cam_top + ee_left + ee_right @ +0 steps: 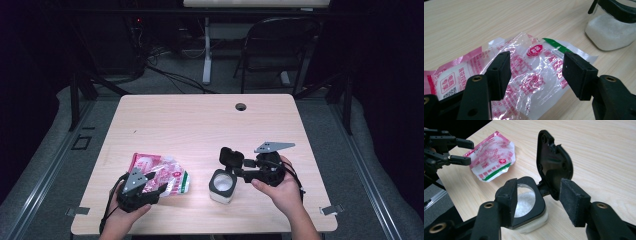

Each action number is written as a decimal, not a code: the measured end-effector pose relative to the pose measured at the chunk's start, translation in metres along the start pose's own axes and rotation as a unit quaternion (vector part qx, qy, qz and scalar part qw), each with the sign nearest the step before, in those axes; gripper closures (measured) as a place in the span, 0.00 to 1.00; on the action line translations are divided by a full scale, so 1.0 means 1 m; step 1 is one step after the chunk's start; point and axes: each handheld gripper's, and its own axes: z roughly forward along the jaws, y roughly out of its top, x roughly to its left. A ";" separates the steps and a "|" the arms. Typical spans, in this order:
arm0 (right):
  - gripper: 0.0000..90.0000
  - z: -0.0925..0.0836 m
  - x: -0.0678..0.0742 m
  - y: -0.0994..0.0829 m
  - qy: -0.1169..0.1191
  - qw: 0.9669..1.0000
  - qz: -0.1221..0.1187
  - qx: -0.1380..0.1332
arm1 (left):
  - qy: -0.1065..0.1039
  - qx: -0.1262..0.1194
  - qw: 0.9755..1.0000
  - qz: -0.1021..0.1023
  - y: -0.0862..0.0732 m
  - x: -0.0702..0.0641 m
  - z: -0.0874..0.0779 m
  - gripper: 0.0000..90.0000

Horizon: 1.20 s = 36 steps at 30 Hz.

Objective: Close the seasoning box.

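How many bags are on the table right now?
1. The bag lies flat near the table's front left, under the open left claw, left of the jar. None seems hidden.

A black folding chair (pixel 277 47) stands beyond the wooden table (pixel 200 120).

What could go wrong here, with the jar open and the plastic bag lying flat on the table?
1. The jar stands near the table's front edge with its lid flipped up; a knock from the right gripper might tip it and spill the white grains.
2. The bag is thin and crinkled, so the left gripper may slip off it.
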 end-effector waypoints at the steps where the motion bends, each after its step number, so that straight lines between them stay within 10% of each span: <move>1: 0.51 -0.001 -0.001 0.001 -0.003 1.000 0.000 -0.003 | 0.002 0.002 1.000 -0.004 0.000 0.002 -0.001 0.45; 18: 0.49 -0.001 -0.016 0.017 -0.044 0.999 -0.002 0.009 | 0.021 -0.003 0.999 -0.047 -0.006 0.023 -0.008 0.44; 36: 0.49 0.014 -0.026 0.033 -0.055 0.998 0.009 0.028 | 0.031 0.002 0.999 -0.036 -0.007 0.024 -0.009 0.44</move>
